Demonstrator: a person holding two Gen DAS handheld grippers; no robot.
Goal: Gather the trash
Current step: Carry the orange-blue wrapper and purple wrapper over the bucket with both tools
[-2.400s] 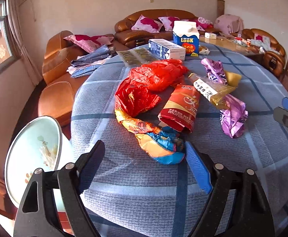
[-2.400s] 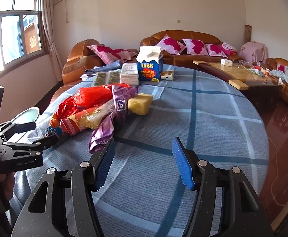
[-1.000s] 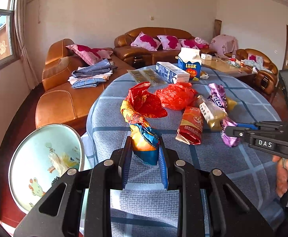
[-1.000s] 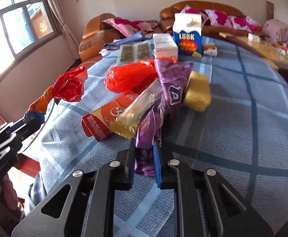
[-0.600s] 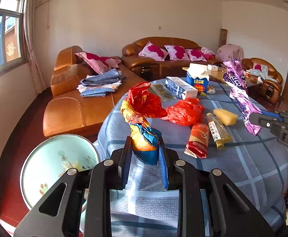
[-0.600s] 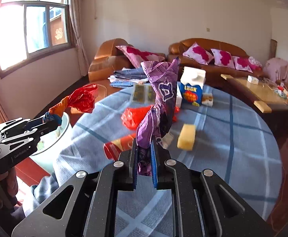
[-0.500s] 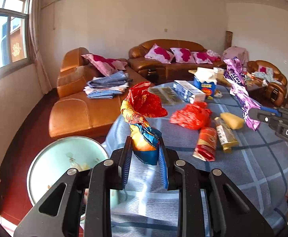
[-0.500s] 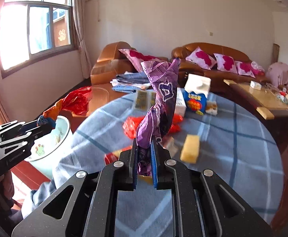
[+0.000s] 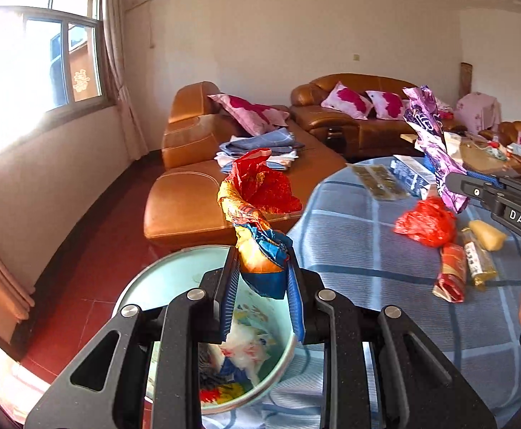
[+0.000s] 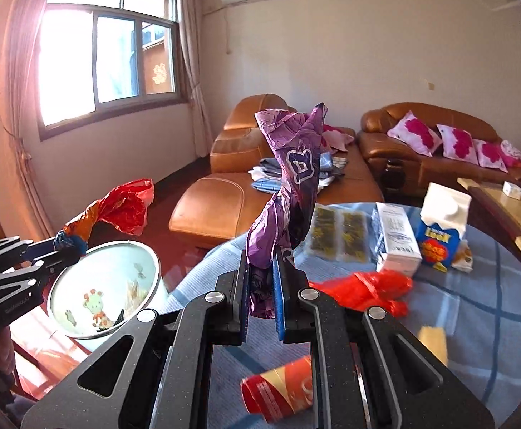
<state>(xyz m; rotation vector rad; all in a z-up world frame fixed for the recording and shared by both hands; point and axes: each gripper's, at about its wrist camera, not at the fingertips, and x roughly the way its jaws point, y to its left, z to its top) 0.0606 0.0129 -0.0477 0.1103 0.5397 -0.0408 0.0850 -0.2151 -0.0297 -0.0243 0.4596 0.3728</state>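
1. My left gripper [image 9: 262, 279] has its jaws pinched tight on the blue-and-orange end of a twisted wrapper [image 9: 256, 214], whose red end sticks up above the jaws
2. Directly below those jaws sits the pale green bin [image 9: 174, 279], open, with scraps already lying in its bottom
3. My right gripper [image 10: 262, 293] has its jaws squeezed on the lower end of a purple wrapper [image 10: 292, 171], which rises crumpled above them
4. From the right jaws, the bin [image 10: 106, 289] stands ahead and to the left, beside the bench edge, with the left gripper [image 10: 63, 246] holding its wrapper over the rim
5. Beyond the right jaws on the blue checked bench [image 10: 475, 307] lie a red plastic bag [image 10: 367, 287], a white box [image 10: 396, 239], a blue milk carton [image 10: 442, 228] and flat green packets [image 10: 335, 232]
6. Just under the right jaws lies a red snack pack [image 10: 281, 389]; a yellow block [image 10: 433, 343], blurred, sits to their right
7. Brown leather sofas [image 10: 271, 164] with pink cushions stand past the bench
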